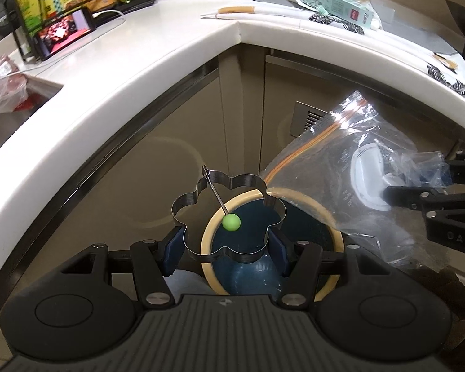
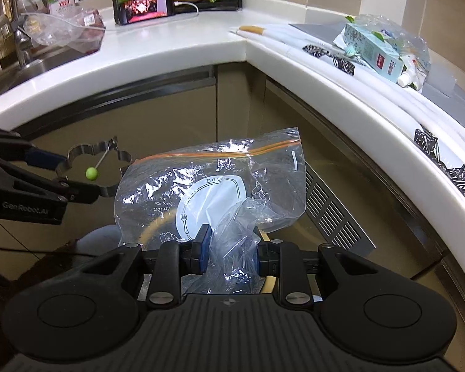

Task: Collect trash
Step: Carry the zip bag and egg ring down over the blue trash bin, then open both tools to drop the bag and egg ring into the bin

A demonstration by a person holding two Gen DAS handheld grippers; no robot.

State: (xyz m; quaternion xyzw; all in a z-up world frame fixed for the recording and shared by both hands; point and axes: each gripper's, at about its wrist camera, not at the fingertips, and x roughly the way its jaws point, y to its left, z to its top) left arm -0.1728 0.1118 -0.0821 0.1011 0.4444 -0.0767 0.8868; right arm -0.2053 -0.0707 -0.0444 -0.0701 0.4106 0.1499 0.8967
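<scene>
Both loads over the bin (image 1: 336,226), undropped: left gripper (image 1: 226,248) clamps flower egg ring (image 1: 198,192), right gripper (image 2: 229,248) pinches zip bag (image 2: 214,179). Toothpaste box (image 2: 376,52) remains on countertop (image 2: 183,49) corner.

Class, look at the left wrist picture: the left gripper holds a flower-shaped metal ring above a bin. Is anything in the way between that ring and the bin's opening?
Nothing visible blocks it. The flower-shaped metal ring, held by the left gripper, hangs directly over the bin. The zip bag in the right gripper overlaps only the bin's far right rim.
</scene>
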